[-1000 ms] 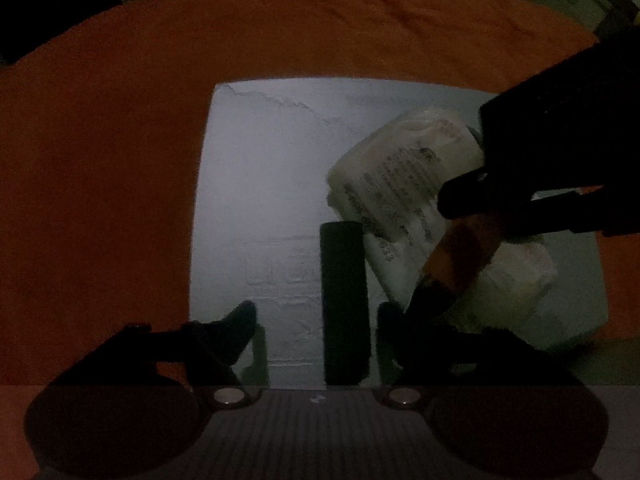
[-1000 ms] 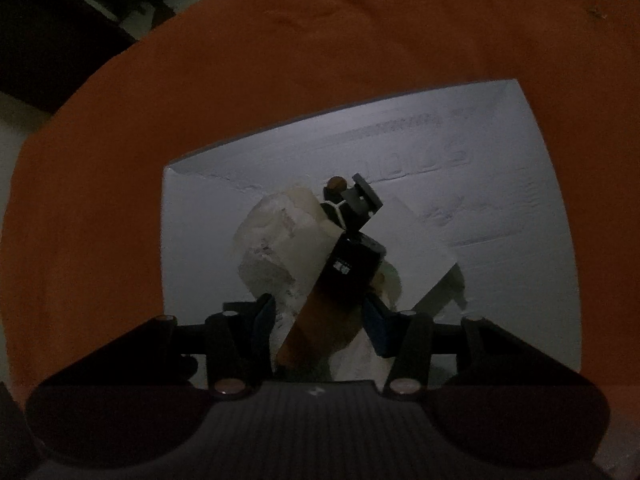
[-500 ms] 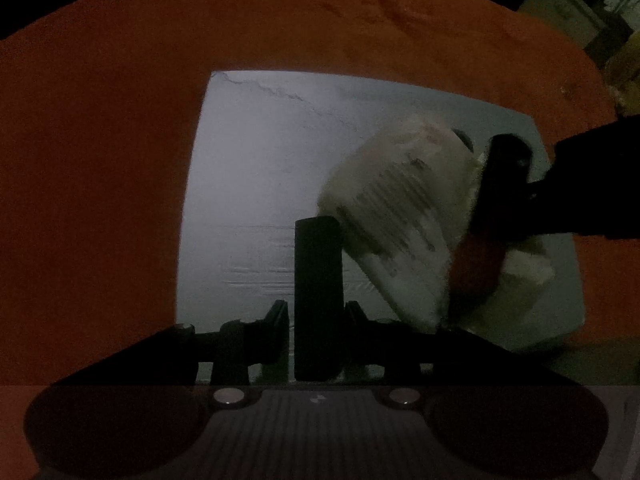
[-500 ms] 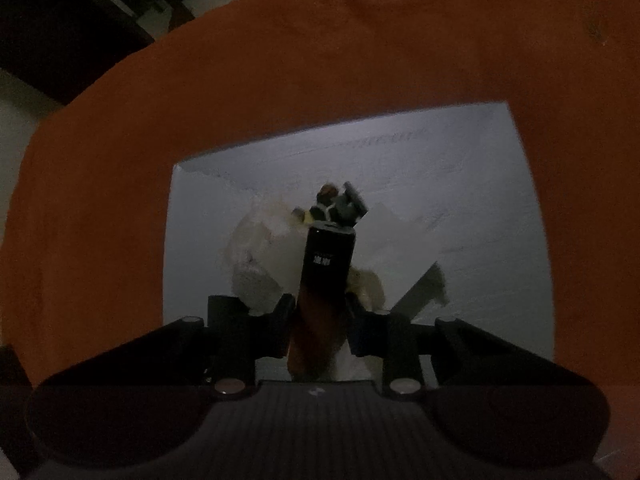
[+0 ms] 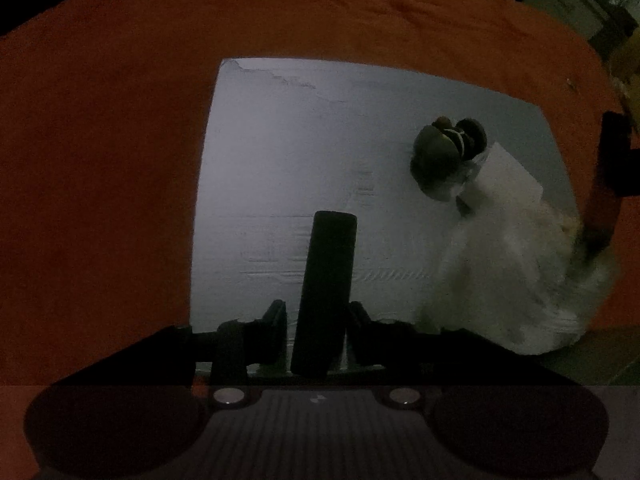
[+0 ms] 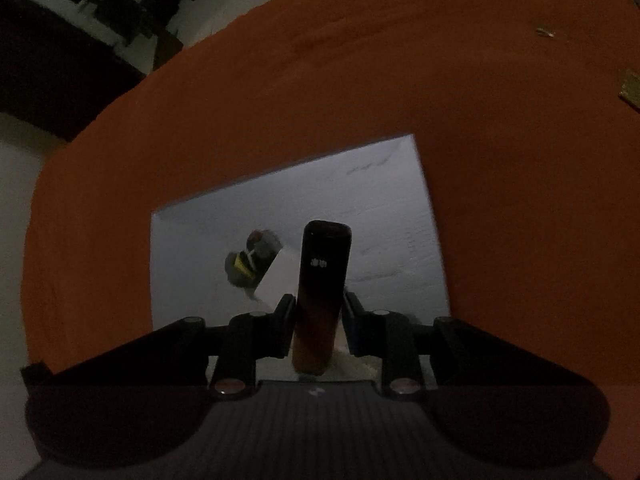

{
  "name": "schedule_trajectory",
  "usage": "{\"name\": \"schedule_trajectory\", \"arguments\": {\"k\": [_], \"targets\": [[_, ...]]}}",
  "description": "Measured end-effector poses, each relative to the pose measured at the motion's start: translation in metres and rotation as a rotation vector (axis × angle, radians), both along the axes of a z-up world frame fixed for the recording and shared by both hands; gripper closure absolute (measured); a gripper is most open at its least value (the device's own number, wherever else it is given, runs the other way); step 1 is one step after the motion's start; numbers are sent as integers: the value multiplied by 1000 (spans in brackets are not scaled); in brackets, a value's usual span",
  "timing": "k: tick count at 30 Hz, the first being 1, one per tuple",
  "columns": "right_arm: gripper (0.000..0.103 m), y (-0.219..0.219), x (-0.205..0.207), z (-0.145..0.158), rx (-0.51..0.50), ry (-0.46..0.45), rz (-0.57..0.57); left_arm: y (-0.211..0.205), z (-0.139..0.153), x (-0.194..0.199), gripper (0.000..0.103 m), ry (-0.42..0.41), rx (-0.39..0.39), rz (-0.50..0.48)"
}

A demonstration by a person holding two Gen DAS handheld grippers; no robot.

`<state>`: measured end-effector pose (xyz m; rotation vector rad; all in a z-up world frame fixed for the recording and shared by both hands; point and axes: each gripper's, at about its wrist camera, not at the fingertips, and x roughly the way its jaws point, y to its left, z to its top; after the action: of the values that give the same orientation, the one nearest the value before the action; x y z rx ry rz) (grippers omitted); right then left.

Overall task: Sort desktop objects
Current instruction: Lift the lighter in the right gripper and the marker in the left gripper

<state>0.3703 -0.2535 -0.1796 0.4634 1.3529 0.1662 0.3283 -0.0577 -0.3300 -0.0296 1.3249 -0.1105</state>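
Observation:
My left gripper (image 5: 317, 322) is shut on a black stick-shaped device (image 5: 326, 280) that points forward over the white board (image 5: 280, 152). My right gripper (image 6: 318, 318) is shut on a black and amber cylinder (image 6: 320, 280) and holds it above the white board (image 6: 384, 208). A small dark clip bundle (image 5: 448, 156) lies on the board next to a white tissue pack (image 5: 516, 264) at the right. The bundle also shows in the right wrist view (image 6: 252, 260). The right gripper's dark body (image 5: 612, 168) shows at the left wrist view's right edge.
The board lies on an orange cloth (image 5: 100, 160) that covers the table. A small yellowish object (image 6: 630, 88) lies on the cloth at the far right. Dark room furniture (image 6: 80, 8) lies beyond the table edge.
My left gripper closed on the black stick. My right gripper lifted the cylinder up and away from the tissue pack, uncovering the clip bundle.

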Motion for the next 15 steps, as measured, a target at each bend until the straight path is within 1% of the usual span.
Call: {"name": "schedule_trajectory", "arguments": {"k": [2,5,6,9,11,12,15], "targets": [[75,-10,5,0,10,11,-12,1,2,2,57,-9,11,3],[76,-16,9,-6,-7,24,-16,3,1,6,57,-3,14,4],[76,-17,11,-9,-12,32,-19,4,0,7,55,4,10,10],[76,-14,11,-20,-27,66,45,5,-2,12,52,16,-3,21],[78,-4,12,-30,-78,73,77,3,-4,13,52,20,4,17],[90,0,13,-33,-91,66,85,2,-5,13,52,23,7,11],[90,11,16,-41,-129,45,110,-4,-6,14,52,24,17,-6]]}}
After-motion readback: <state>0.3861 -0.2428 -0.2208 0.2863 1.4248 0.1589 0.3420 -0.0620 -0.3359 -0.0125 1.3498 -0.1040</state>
